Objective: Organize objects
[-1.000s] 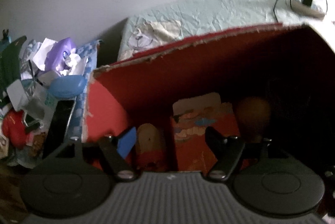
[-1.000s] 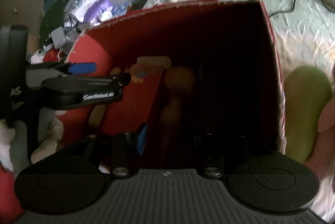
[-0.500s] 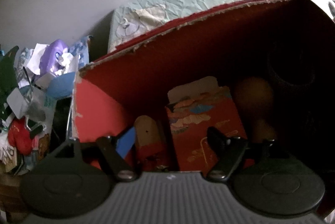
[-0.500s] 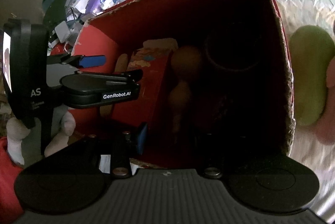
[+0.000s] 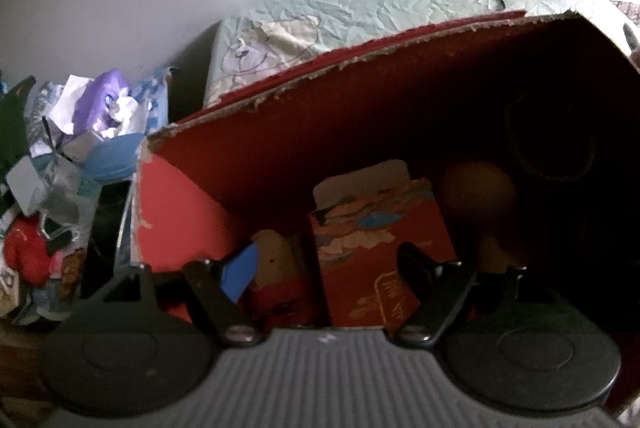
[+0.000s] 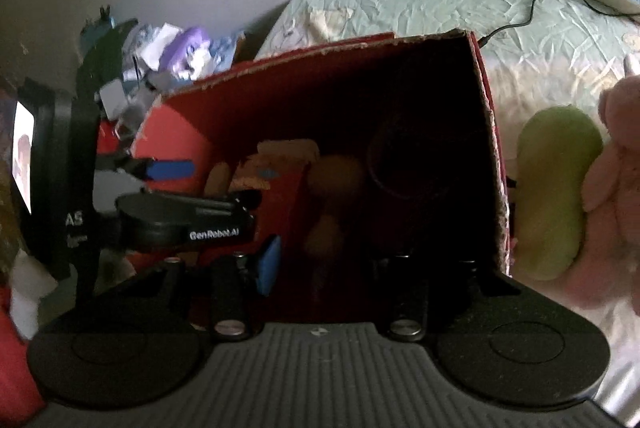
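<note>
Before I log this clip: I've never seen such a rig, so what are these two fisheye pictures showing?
A person holds two handheld grippers, each with a camera looking along its fingers. The left gripper and right gripper both point into a red cardboard box standing on a bed with a pale green sheet. Both are open and hold nothing. Inside the box stand a red printed carton and dim round things I cannot identify. A green plush lies right of the box, and clutter is piled at its left.

A bedroom — rumpled bedsheet (image 6: 460,4), plush toys (image 6: 556,188).
</note>
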A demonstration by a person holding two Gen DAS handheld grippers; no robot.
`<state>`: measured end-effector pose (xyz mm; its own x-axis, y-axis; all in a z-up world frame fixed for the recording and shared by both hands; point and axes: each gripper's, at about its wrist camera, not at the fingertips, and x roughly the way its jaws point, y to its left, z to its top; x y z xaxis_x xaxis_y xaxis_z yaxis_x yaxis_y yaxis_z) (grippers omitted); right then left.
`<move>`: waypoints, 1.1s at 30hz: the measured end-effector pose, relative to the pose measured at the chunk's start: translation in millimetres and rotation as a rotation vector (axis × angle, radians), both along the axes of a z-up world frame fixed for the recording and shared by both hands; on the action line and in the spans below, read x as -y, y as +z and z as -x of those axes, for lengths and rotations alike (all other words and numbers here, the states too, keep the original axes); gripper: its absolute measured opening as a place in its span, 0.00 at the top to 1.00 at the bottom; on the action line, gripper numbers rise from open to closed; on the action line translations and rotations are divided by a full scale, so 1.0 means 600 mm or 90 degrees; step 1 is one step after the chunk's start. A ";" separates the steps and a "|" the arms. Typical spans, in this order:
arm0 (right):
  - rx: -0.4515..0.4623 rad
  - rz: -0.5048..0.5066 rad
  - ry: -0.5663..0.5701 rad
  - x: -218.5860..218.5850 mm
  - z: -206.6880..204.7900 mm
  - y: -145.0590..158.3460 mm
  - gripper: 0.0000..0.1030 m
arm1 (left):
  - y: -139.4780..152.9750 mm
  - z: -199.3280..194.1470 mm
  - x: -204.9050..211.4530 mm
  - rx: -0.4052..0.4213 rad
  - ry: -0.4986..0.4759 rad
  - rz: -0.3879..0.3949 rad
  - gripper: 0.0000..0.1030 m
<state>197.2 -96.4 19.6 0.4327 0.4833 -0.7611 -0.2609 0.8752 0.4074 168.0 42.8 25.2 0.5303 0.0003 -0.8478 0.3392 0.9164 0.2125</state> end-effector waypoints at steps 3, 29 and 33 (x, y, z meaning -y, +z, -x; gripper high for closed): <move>0.018 0.003 -0.003 -0.007 0.000 -0.003 0.55 | -0.001 -0.003 -0.005 -0.008 0.003 0.019 0.23; 0.135 0.026 0.024 -0.007 -0.050 -0.014 0.59 | 0.002 0.000 -0.004 0.013 0.000 0.018 0.22; 0.123 0.015 0.028 -0.007 -0.056 -0.019 0.64 | 0.001 0.000 -0.004 0.013 0.001 0.013 0.22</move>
<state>230.9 -92.3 8.3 0.5505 0.4878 -0.6775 -0.3697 0.8701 0.3260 167.8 45.0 25.6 0.5481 -0.0156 -0.8362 0.3332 0.9211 0.2013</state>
